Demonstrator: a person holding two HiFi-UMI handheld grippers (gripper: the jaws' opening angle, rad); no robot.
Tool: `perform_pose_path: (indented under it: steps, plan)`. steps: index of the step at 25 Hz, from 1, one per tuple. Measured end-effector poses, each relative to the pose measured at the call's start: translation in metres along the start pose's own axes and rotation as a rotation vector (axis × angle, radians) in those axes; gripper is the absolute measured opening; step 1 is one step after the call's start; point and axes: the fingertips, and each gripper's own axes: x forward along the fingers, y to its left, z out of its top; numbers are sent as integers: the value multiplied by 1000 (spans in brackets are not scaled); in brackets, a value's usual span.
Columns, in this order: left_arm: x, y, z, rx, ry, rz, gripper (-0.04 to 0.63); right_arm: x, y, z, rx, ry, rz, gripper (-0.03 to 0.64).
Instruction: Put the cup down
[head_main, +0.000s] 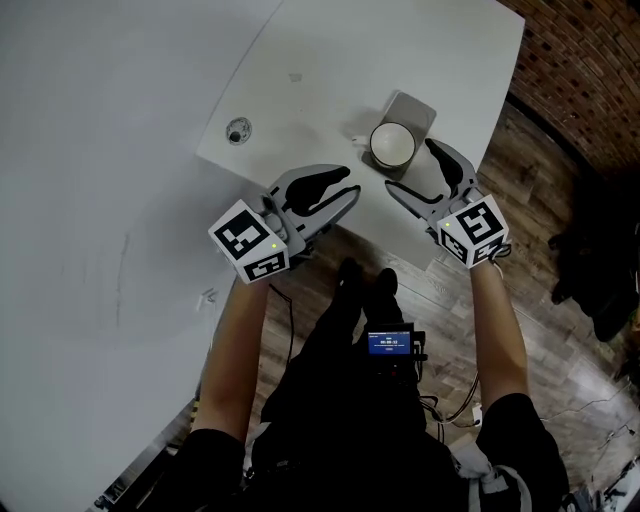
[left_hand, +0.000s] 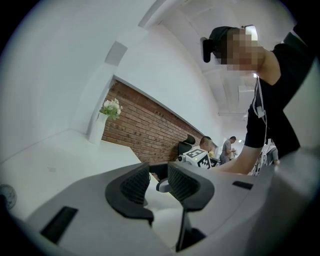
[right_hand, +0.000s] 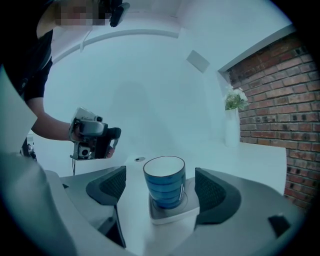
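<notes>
Right claw wide around cup; white table, brick wall

Light: bright, even, from overhead; I see only faint, soft shadows on the white table | Head view: sharp, wood floor at right dimmer | Gripper views: strong fisheye bending, black corners; right one tinted blue-green | Focus: cup crisp, near jaws slightly soft | Glare: none I can spot
</notes>
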Motion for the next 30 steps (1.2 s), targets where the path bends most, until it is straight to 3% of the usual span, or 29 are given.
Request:
perform_pose_path:
  steps: [19, 24, 30]
  plan:
    - [-5, -42, 9, -6, -12, -51, 106, -52, 36, 16, 46, 81, -16, 434]
    - [-4, -64, 17, 4, -38, -83, 106, -72, 48, 37, -9, 59, -26, 399]
    - [-8, -87, 33, 38, -61, -105, 106, -94, 74, 73, -158, 22, -23, 348]
